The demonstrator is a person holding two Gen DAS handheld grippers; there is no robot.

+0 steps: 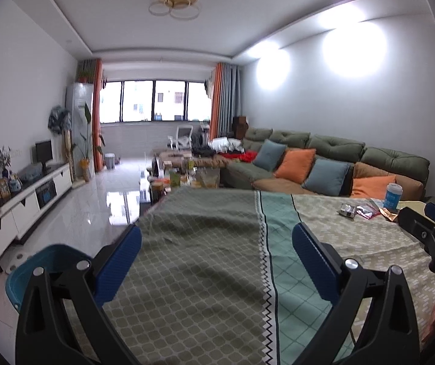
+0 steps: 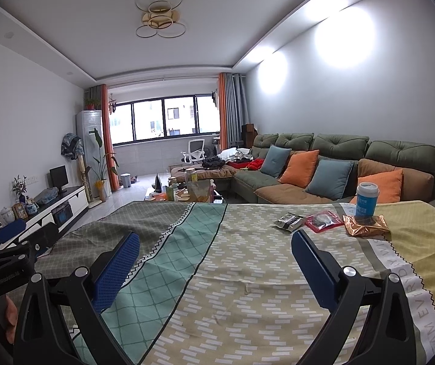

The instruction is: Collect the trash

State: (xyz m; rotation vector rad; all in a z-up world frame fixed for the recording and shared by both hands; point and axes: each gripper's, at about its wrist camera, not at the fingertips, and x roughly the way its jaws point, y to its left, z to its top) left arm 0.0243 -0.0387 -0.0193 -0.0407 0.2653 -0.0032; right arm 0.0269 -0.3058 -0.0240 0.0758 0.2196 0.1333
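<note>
Three empty wrappers lie at the far right of the cloth-covered table [image 2: 247, 258]: a black-and-silver wrapper [image 2: 289, 221], a red wrapper [image 2: 323, 220] and a gold wrapper [image 2: 366, 225]. A blue-and-white cup [image 2: 367, 199] stands behind the gold one. The same wrappers [image 1: 360, 211] and cup [image 1: 393, 196] show in the left wrist view. My right gripper [image 2: 215, 243] is open and empty, short of the wrappers. My left gripper [image 1: 217, 235] is open and empty over the table's left part, far from them. A teal bin [image 1: 47, 269] sits on the floor below the table's left edge.
A green sofa [image 2: 323, 164] with orange and blue cushions runs behind the table. A cluttered coffee table [image 2: 187, 191] stands beyond the far edge. A white TV cabinet [image 1: 25, 200] lines the left wall, with glossy floor in between.
</note>
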